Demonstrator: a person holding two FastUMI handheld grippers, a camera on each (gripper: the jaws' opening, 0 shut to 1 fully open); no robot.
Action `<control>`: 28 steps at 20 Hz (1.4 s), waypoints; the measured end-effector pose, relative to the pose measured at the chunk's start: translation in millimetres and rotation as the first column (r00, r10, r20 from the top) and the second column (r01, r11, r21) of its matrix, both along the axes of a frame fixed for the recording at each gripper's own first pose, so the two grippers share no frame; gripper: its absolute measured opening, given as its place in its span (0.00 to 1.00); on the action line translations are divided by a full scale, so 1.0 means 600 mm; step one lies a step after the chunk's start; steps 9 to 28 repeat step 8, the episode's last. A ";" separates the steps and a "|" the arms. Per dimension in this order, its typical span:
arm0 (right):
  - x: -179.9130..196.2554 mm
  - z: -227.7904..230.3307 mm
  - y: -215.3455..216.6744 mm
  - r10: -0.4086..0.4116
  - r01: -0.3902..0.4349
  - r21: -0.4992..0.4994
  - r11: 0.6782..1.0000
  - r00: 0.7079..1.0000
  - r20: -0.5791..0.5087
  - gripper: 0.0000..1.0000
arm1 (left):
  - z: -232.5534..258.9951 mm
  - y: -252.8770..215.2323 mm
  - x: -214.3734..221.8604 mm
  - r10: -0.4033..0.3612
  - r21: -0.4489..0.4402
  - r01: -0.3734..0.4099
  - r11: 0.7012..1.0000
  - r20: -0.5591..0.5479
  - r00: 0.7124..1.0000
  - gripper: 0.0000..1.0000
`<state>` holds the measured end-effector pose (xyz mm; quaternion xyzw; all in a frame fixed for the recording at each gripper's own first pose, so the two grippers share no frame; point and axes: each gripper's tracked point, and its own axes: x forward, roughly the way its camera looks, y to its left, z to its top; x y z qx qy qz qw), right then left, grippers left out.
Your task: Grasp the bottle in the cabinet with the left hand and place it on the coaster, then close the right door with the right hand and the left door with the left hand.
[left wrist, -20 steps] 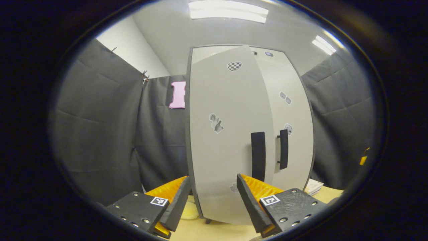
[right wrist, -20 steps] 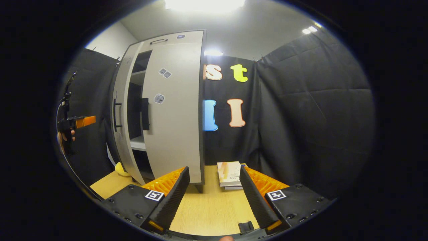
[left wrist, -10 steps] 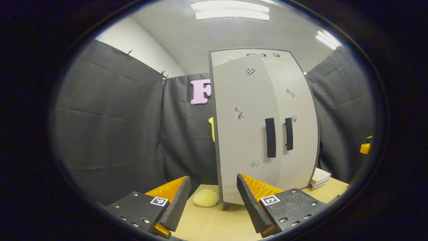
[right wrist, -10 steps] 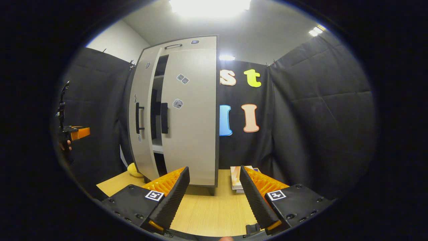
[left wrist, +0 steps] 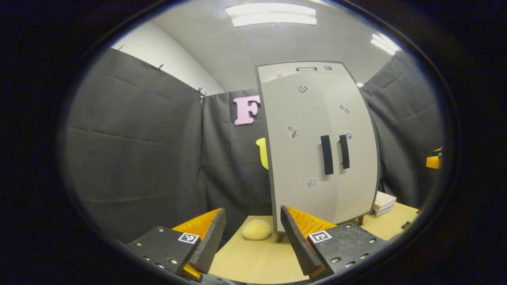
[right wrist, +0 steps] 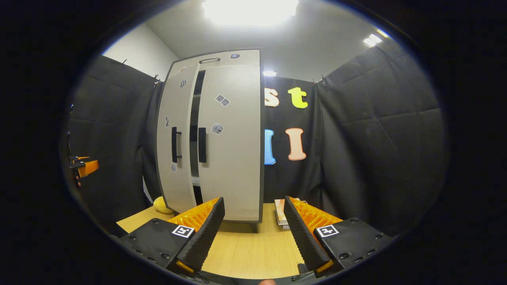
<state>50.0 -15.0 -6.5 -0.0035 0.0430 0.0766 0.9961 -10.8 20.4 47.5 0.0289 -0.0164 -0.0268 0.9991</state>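
The left tongs [left wrist: 249,237] stand spread with nothing between them, held back from the cabinet [left wrist: 317,71] over the bench [left wrist: 253,261]; the right tongs [right wrist: 253,233] are likewise parted and empty, low over the same bench, and well short of the doors; at the left edge of the right gripper view the other tongs show small and far off, and at the right edge of the left gripper view a corner of the right tool shows in the same way.

Beyond the fingers, the left door [left wrist: 295,158] and the right door [left wrist: 354,158] look flush from the left gripper view, their two dark handles [left wrist: 326,154] side by side; the right gripper view tells more, for a dark gap [right wrist: 194,130] runs top to bottom between the leaves, with the left door angled a little outward; I judge the closing of the left door to be the step in hand, nearly but not quite finished.

The bottle and the coaster I cannot place from these views; a pale yellow soft thing [left wrist: 256,229] lies on the bench just beside the cabinet's left foot, and a small stack of books [left wrist: 383,202] lies at its right.

The next move, as I judge it, calls for the left tongs to go forward and press the left door near its handle until the gap shuts; a flat push, no grip needed; care not to bounce the leaf open again.
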 end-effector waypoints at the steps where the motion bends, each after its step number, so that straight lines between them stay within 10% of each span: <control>1: -0.006 -0.002 0.001 -0.005 0.005 0.002 1.000 1.000 0.000 0.96 | -0.002 0.006 -0.007 0.004 0.002 -0.004 1.000 0.004 1.000 0.85; 28: -0.039 -0.015 0.010 -0.023 0.023 0.001 1.000 1.000 0.006 0.93 | -0.012 0.024 -0.047 0.007 -0.017 -0.006 1.000 0.029 1.000 0.83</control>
